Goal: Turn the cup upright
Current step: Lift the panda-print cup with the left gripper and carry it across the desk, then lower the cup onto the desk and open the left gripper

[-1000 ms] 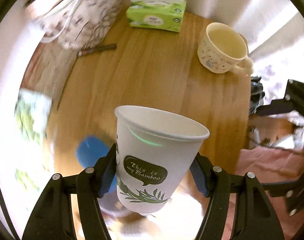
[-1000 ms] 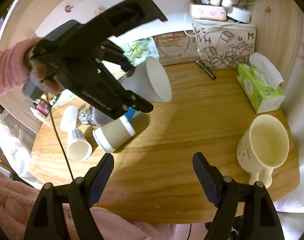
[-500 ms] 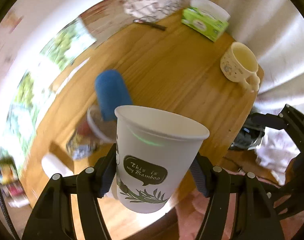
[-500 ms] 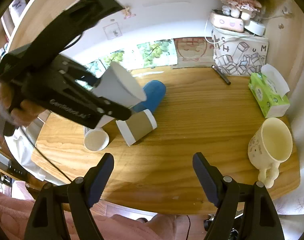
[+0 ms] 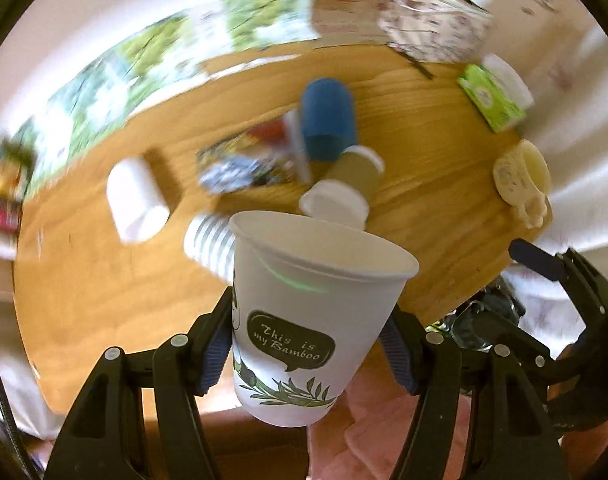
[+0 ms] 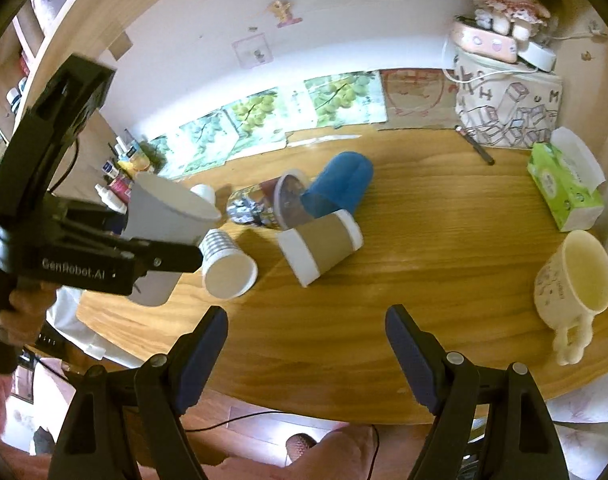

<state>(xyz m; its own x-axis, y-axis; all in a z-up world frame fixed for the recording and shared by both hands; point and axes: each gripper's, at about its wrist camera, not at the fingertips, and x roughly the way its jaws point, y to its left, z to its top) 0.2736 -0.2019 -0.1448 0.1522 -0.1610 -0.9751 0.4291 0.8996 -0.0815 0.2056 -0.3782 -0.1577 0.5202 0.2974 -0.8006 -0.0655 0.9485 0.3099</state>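
The left gripper has its fingers squeezed on the white paper cup. The cup is up in the air, mouth up, near the left edge of the surface. To do this well, bring it down slowly onto a bare spot, away from the cups lying on their sides. Keep it straight. Let go only when its bottom sits flat. The right gripper hangs spread wide and holds nothing.

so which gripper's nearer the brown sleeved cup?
Left, probably. The left gripper holds the white cup just beside the brown sleeved cup; the right gripper hangs open nearer the table edge.
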